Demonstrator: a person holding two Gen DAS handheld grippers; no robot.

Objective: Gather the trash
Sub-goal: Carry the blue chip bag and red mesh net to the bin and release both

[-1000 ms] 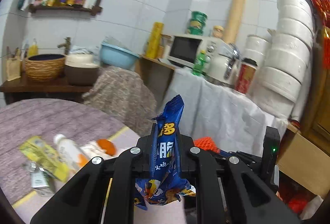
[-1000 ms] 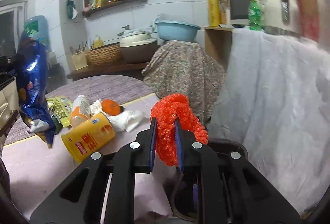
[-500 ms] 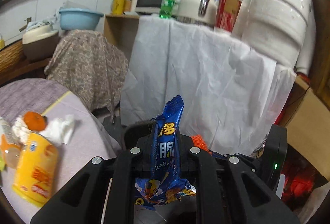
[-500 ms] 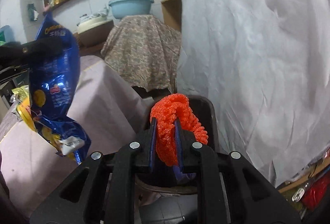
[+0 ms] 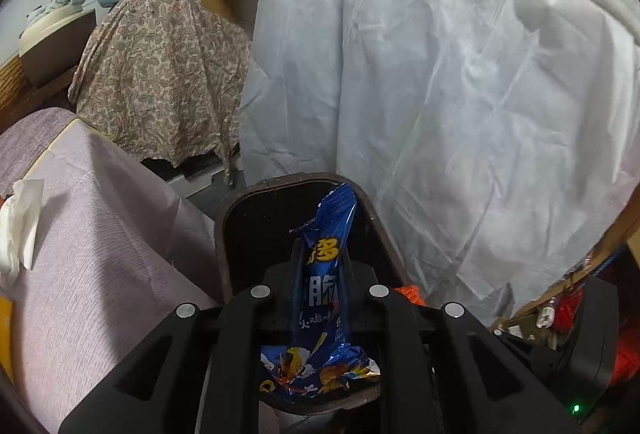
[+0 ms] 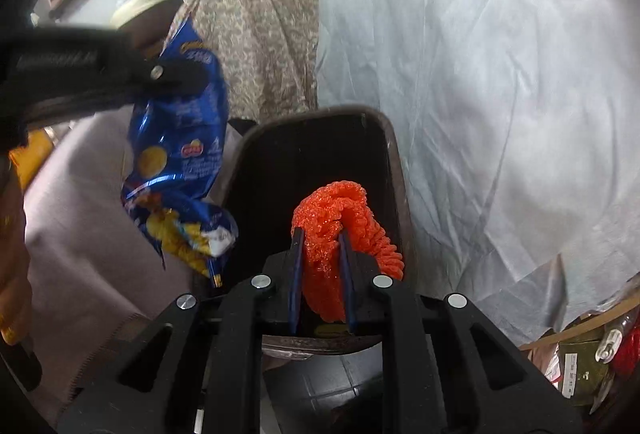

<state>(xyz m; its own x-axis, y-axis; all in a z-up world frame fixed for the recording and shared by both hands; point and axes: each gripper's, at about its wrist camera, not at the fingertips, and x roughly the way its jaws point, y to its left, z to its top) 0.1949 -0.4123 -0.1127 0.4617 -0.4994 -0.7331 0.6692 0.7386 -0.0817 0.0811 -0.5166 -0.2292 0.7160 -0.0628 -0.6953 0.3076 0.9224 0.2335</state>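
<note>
My left gripper [image 5: 322, 250] grips a crumpled blue chip bag [image 5: 332, 218] upright between its fingers, right over the mouth of a dark brown bin [image 5: 224, 218] on the floor. Its jaws are opening, with the bag still between them and hanging from them. The right wrist view shows that left gripper [image 6: 188, 74] from the side, and the blue chip bag [image 6: 176, 138] dangles beside the bin's rim [image 6: 396, 162]. My right gripper [image 6: 322, 234] is shut on an orange foam net [image 6: 332, 210] above the bin's opening.
A table with a lilac cloth [image 5: 100, 234] stands left of the bin, with a white tissue [image 5: 20, 218] on it. A white sheet [image 5: 440, 94] hangs behind and to the right. A paisley-covered thing [image 5: 160, 74] stands further back. Clutter [image 6: 580, 366] lies at the lower right.
Both grippers came down from above the table and tilted down over the bin, each carrying its piece. The trash on the table slid out of view to the left.
</note>
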